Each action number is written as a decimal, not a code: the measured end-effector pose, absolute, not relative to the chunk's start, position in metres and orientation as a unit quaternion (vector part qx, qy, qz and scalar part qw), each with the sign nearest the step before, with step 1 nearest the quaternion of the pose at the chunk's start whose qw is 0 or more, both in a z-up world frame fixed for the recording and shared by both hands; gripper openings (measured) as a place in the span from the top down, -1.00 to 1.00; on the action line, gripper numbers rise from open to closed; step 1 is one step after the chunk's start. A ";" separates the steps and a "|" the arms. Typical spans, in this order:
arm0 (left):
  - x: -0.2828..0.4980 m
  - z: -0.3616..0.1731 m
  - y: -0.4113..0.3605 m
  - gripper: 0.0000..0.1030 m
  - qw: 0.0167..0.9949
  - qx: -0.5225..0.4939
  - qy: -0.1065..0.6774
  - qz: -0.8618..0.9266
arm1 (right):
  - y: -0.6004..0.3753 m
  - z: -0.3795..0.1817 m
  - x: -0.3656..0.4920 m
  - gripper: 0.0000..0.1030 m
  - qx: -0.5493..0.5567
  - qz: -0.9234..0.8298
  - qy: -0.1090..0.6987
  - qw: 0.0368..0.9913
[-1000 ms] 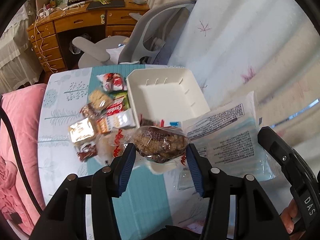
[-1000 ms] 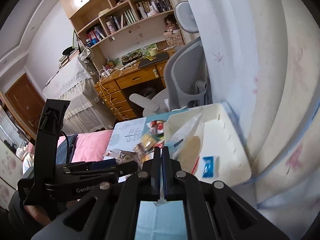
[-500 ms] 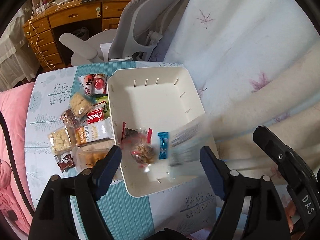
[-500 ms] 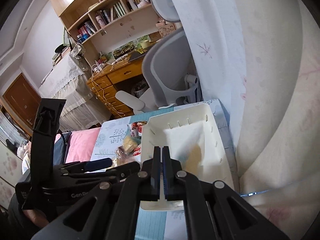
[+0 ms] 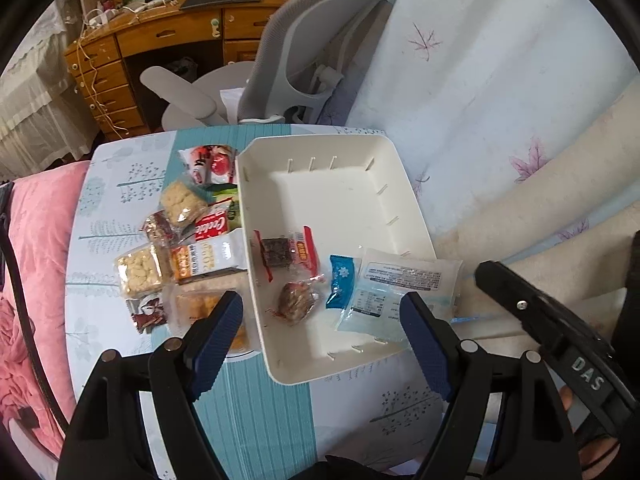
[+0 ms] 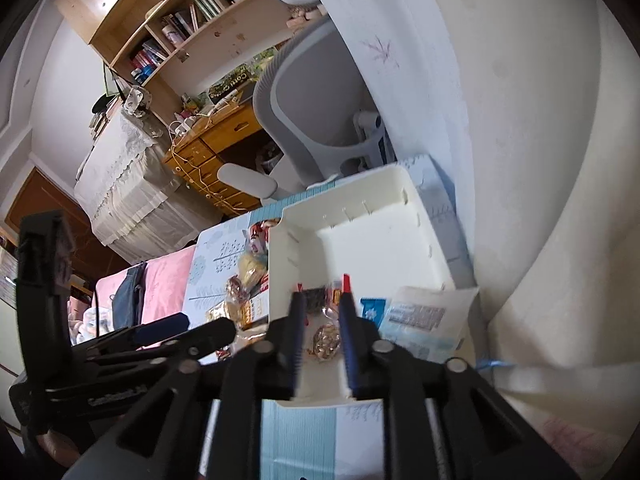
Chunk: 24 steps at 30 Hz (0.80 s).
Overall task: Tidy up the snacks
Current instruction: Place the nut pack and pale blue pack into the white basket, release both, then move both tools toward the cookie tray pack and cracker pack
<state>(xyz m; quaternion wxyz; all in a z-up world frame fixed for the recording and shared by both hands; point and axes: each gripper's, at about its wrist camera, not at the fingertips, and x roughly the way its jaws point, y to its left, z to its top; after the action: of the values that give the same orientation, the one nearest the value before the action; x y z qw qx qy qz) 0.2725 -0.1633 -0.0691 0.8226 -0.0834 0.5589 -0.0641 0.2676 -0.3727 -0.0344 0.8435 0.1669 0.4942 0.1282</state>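
Observation:
A white bin [image 5: 404,176] stands on the table and holds a brown snack in clear wrap [image 5: 296,304], a dark bar with red ends [image 5: 280,254] and a small blue sachet [image 5: 340,284]. A pale blue packet [image 5: 396,292] lies across the bin's right rim. My left gripper [image 5: 320,312] hovers open above the bin's near end, holding nothing. My right gripper [image 6: 322,292] has its jaws opening with nothing gripped between them; the pale blue packet [image 6: 424,320] lies free just to its right. Several wrapped snacks [image 5: 188,248] lie on the table left of the bin.
The table [image 5: 260,420] has a teal and white cloth. A grey office chair [image 5: 304,52] and a wooden desk [image 5: 160,36] stand beyond it. A pink cushion [image 5: 36,240] lies to the left, pale floral fabric [image 5: 500,80] to the right.
My left gripper opened and the brown snack dropped into the bin. My right gripper came down with the pale blue packet, opened, and the packet now rests on the bin's right rim.

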 end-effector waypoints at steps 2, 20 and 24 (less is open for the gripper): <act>0.265 -0.066 -0.160 -0.55 0.826 -0.083 0.554 -0.064 | -0.370 -0.039 0.265 0.55 0.173 0.130 0.502 0.837; 0.191 -0.063 -0.071 -0.55 0.830 -0.076 0.547 -0.072 | -0.283 -0.063 0.213 0.12 0.133 0.074 0.558 0.816; 0.176 -0.062 -0.038 -0.55 0.829 -0.060 0.551 -0.080 | -0.257 -0.065 0.197 0.06 0.140 0.058 0.563 0.812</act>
<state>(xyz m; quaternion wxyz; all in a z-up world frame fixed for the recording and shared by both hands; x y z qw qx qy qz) 0.1760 -0.0375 -0.0622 0.8287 -0.0597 0.5508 -0.0798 0.1973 -0.2571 -0.0646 0.8122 0.1403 0.5633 0.0579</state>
